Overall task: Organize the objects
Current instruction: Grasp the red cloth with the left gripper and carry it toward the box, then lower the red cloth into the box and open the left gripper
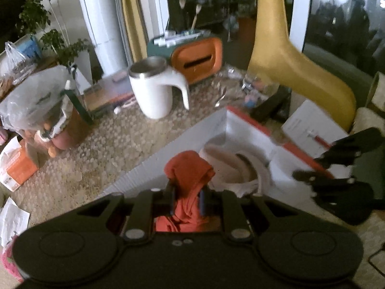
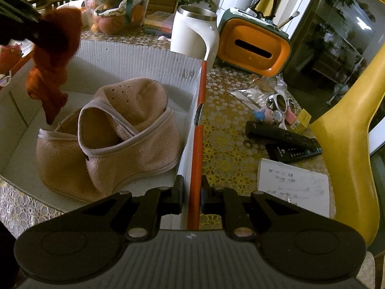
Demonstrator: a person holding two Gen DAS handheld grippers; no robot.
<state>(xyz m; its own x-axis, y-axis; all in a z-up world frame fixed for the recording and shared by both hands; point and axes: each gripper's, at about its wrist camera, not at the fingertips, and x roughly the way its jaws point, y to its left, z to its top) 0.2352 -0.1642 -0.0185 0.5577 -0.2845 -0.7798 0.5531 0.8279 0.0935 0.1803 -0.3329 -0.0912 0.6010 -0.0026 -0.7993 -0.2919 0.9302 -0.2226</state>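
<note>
Overhead, the left gripper [image 1: 186,203] pinches a dangling orange cloth [image 2: 51,65] above the white box [image 2: 134,55], seemingly to drop it beside the beige hat [image 2: 115,139]. Meanwhile the right gripper [image 2: 191,196] clamps the box's orange edge [image 2: 197,144], likely steadying it.

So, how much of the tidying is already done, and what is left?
Done: the beige fleece hat lies in the white box. In hand: the left gripper holds the red cloth above the box, while the right gripper clamps its orange-edged wall. Left: sunglasses and remotes lie on the table.
</note>
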